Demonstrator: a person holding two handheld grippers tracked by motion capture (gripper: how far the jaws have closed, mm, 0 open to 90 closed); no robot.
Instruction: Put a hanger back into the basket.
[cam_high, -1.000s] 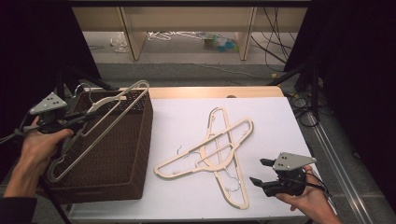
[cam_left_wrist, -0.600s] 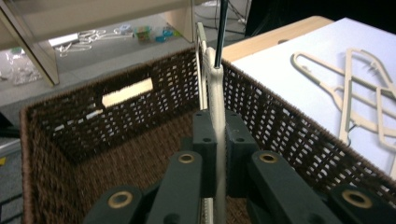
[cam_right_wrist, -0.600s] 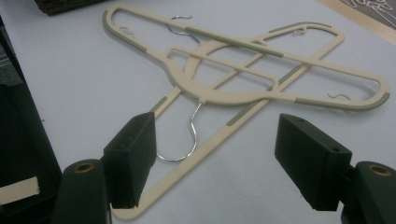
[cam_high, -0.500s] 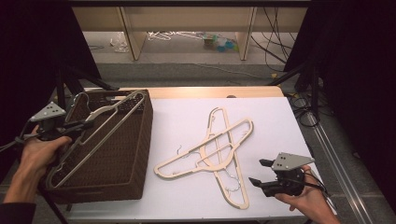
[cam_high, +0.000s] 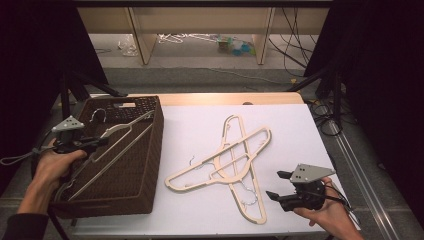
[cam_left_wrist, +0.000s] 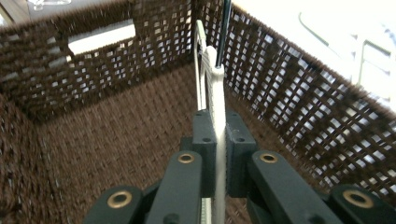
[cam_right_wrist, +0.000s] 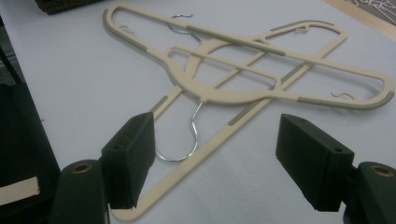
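As you look across the white tabletop (cam_high: 210, 210), one dark brown wicker basket (cam_high: 145, 185) stands at its left end. Inside it, your left hand-held gripper (cam_high: 97, 141) is clamped edge-on over the flat arm of one cream hanger (cam_high: 125, 131), which leans against the basket's right wall. Two more cream hangers (cam_high: 235, 160) lie crossed mid-tabletop, their wire hooks pointing toward you. Your right hand-held gripper (cam_high: 280, 185) waits beside them, jaws apart and empty. Judge these hangers light, stiff and thin, probably smooth plastic; take hold on the ribbed grey strips along the arms.
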